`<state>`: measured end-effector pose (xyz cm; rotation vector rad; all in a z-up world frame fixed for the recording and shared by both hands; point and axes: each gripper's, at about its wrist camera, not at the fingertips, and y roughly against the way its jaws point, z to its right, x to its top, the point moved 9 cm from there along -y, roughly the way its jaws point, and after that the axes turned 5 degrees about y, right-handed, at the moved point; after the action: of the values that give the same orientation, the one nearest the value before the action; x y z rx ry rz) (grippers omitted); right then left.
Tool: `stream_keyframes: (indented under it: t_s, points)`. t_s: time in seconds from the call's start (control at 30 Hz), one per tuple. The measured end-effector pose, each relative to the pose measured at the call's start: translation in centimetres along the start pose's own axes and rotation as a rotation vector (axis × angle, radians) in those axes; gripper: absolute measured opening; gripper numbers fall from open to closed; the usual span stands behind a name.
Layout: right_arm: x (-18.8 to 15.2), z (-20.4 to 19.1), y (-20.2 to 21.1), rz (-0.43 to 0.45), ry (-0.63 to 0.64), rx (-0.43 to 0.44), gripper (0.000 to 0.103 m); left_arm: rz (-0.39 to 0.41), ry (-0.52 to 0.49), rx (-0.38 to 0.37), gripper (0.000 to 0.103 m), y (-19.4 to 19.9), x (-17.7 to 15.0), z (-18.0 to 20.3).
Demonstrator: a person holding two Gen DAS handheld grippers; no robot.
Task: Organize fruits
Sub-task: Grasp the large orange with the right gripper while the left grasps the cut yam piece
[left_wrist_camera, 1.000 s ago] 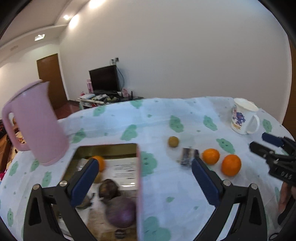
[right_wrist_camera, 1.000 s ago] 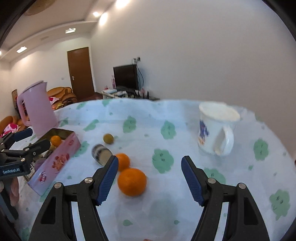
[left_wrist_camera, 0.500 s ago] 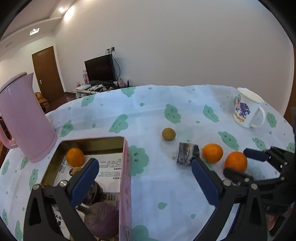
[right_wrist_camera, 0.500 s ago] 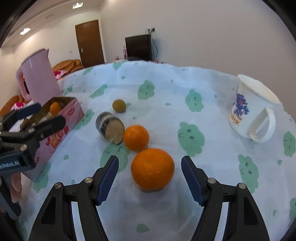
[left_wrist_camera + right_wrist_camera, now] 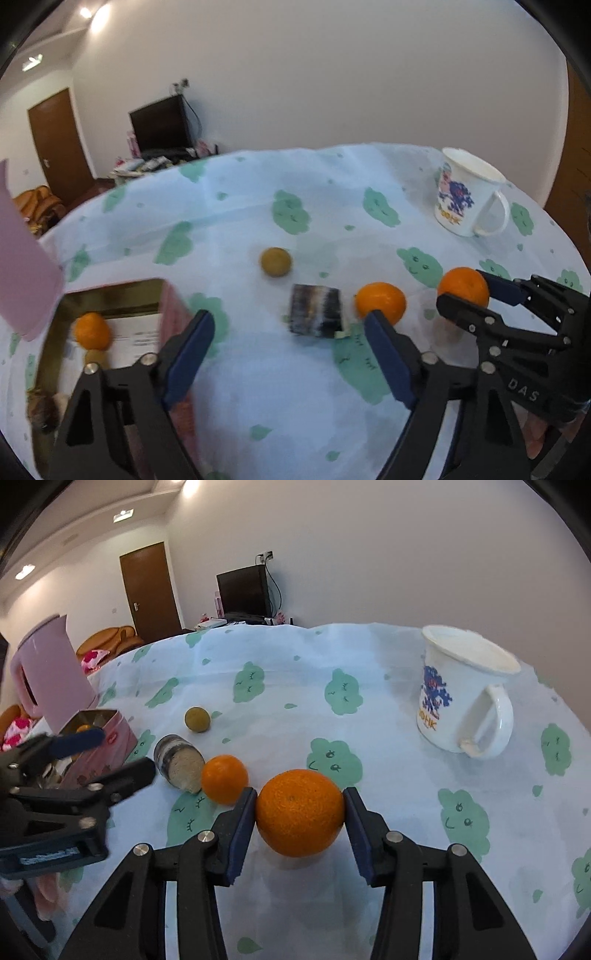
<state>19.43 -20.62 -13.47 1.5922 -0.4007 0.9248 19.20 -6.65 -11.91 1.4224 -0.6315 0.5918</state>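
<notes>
On the cloud-print tablecloth, my right gripper (image 5: 300, 801) has a large orange (image 5: 299, 812) between its closing jaws. Both blue pads touch the orange's sides. A smaller orange (image 5: 224, 779) lies just left of it, beside a small jar (image 5: 179, 762) on its side. A brownish round fruit (image 5: 197, 719) sits farther back. My left gripper (image 5: 288, 323) hovers low over the cloth in front of the jar (image 5: 316, 310). Its jaws are closing with nothing between them. The pink tin (image 5: 110, 291) at the left holds an orange (image 5: 92, 330) and darker fruit.
A white printed mug (image 5: 461, 690) stands at the back right. A pink pitcher (image 5: 51, 672) stands behind the tin at the far left. The table's far edge curves round behind them, with a room, a television and a door beyond.
My right gripper came forward and down to the large orange and its jaws narrowed onto it. My left gripper swung right from over the tin toward the jar, jaws narrowing.
</notes>
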Motion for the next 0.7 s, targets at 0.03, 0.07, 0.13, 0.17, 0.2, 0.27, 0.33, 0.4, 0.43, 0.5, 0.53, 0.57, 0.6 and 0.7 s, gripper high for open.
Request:
stream_keyframes:
  t_s: [0.03,0.07,0.13,0.17,0.2,0.27,0.33,0.4,0.43,0.5,0.53,0.57,0.6,0.7]
  points:
    - [0.0,0.1,0.0,0.003,-0.004,0.000,0.049,-0.013,0.001,-0.005,0.081,-0.5,0.0,0.1]
    - [0.1,0.1,0.1,0.006,-0.005,0.000,0.049,-0.023,0.001,-0.011,0.079,-0.9,0.0,0.2]
    - [0.1,0.1,0.1,0.004,-0.003,-0.003,0.049,-0.050,0.007,-0.027,0.068,-1.7,-0.2,0.3]
    - [0.1,0.1,0.1,0.005,-0.003,-0.005,0.049,-0.057,0.005,-0.032,0.065,-2.0,-0.2,0.4]
    - [0.1,0.2,0.1,0.007,-0.004,-0.005,0.049,-0.065,0.003,-0.039,0.063,-2.3,-0.3,0.5]
    - [0.1,0.3,0.1,0.009,-0.012,0.002,0.049,-0.077,0.003,-0.041,0.062,-2.8,-0.4,0.5]
    - [0.1,0.5,0.1,0.010,-0.021,0.000,0.049,-0.089,0.006,-0.052,0.057,-3.3,-0.6,0.7]
    - [0.1,0.4,0.2,0.015,-0.019,0.000,0.049,-0.094,0.010,-0.057,0.057,-3.6,-0.6,0.7]
    - [0.1,0.4,0.2,0.016,-0.015,-0.003,0.049,-0.094,0.012,-0.056,0.055,-3.7,-0.6,0.7]
    - [0.1,0.2,0.2,0.017,-0.003,-0.005,0.049,-0.101,0.020,-0.080,0.048,-3.8,-0.7,0.8]
    - [0.1,0.0,0.2,0.015,0.005,-0.001,0.049,-0.107,0.022,-0.090,0.042,-3.8,-0.9,0.9]
    - [0.1,-0.1,0.1,0.010,0.010,0.003,0.049,-0.102,0.016,-0.084,0.042,-3.8,-0.9,0.9]
    - [0.1,-0.1,0.0,0.006,0.013,0.003,0.049,-0.097,0.009,-0.080,0.042,-3.8,-0.9,1.0]
    - [0.1,-0.1,0.0,0.006,0.008,0.008,0.049,-0.079,0.006,-0.076,0.042,-3.6,-1.1,1.0]
